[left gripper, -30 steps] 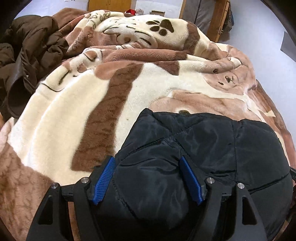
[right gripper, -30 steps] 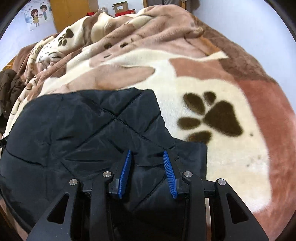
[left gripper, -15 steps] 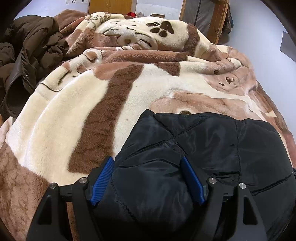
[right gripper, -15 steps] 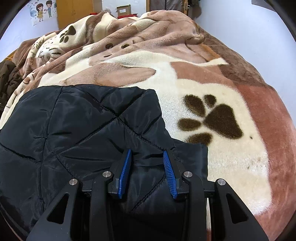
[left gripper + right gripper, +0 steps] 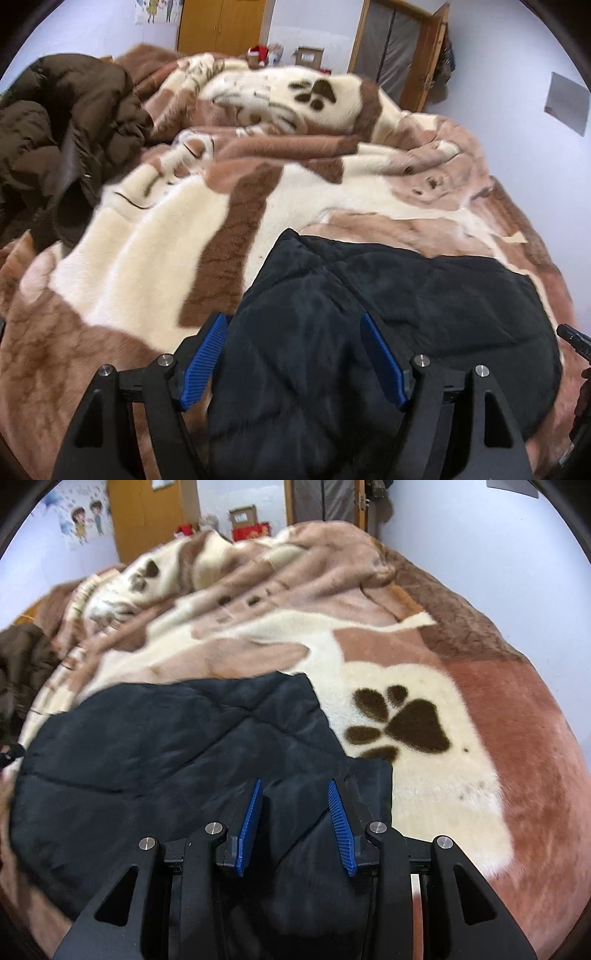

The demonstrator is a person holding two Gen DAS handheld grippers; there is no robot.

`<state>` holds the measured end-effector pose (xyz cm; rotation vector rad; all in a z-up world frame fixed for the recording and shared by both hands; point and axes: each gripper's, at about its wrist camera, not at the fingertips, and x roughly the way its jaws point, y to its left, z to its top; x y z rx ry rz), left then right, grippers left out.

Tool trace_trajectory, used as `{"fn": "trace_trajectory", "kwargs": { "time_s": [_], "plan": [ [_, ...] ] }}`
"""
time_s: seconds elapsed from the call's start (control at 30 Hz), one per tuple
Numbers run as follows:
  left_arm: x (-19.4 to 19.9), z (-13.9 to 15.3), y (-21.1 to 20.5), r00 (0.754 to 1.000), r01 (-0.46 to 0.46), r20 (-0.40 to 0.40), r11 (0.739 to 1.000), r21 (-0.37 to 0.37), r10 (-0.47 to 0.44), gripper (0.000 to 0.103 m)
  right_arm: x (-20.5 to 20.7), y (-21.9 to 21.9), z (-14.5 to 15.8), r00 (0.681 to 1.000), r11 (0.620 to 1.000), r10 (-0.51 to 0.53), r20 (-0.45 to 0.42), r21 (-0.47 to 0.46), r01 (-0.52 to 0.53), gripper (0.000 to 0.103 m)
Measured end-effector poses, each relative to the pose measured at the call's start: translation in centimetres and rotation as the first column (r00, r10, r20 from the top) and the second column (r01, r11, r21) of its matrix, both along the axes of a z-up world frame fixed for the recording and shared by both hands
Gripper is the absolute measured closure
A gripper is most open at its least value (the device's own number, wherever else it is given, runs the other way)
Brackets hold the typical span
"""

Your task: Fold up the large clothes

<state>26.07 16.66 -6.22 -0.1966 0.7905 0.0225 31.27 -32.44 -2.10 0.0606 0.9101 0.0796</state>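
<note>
jacket [image 5: 177, 760] fabric sits between right tongs [image 5: 295, 827], now opening wider than before; left tongs [image 5: 295, 362] stay spread around it.

both wrist views close, angled down along tongs, sharing black jacket [image 5: 369, 332] [image 5: 166, 757] on blanket [image 5: 147, 240] [image 5: 461, 794]

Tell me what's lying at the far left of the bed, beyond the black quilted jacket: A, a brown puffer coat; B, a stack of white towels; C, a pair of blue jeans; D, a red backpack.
A: a brown puffer coat lies heaped at the left edge of the paw-print blanket, apart from the black quilted jacket.
</note>
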Motion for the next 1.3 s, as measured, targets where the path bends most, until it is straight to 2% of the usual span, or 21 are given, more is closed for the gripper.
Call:
{"fn": "trace_trajectory", "kwargs": {
  "time_s": [0.03, 0.23, 0.43, 0.73, 0.83, 1.0, 1.3],
  "plan": [
    [-1.3, 0.3, 0.0, 1.0, -0.003, 0.006, 1.0, -0.004, 0.003, 0.026, -1.0, 0.2, 0.5, 1.0, 1.0, 0.009, 0.007, 0.014, -0.009, 0.053],
    [-7.6, -0.1, -0.6, 1.0, -0.011, -0.005, 1.0, 0.0, 0.011, 0.026, -7.2, 1.1, 0.6, 0.999, 0.998, 0.046, -0.006, 0.047, -0.046, 0.053],
    [-10.0, -0.6, -1.3, 0.999, -0.007, -0.032, 1.0, 0.022, 0.008, 0.026, -10.3, 0.9, -0.7, 0.997, 0.997, 0.041, -0.059, 0.068, -0.037, 0.053],
    [-9.6, -0.8, -1.8, 0.999, -0.002, -0.039, 1.0, 0.028, 0.003, 0.026, -9.9, 0.5, -1.0, 0.998, 0.997, 0.011, -0.059, 0.08, -0.006, 0.052],
    [-9.2, -1.0, -1.5, 0.999, -0.007, -0.043, 1.0, 0.028, 0.008, 0.026, -9.6, 0.5, -1.1, 0.998, 0.997, 0.012, -0.06, 0.08, -0.008, 0.043],
    [-7.9, -1.6, -0.2, 0.998, -0.025, -0.053, 1.0, 0.018, 0.026, 0.026, -8.8, -0.2, -1.6, 0.998, 0.997, 0.002, -0.069, 0.08, 0.004, 0.042],
    [-2.9, -4.4, 3.2, 0.994, -0.043, -0.107, 0.997, -0.064, 0.036, 0.026, -6.0, -3.0, -3.3, 0.991, 0.99, -0.072, -0.11, 0.11, 0.084, 0.041]
  ]
}}
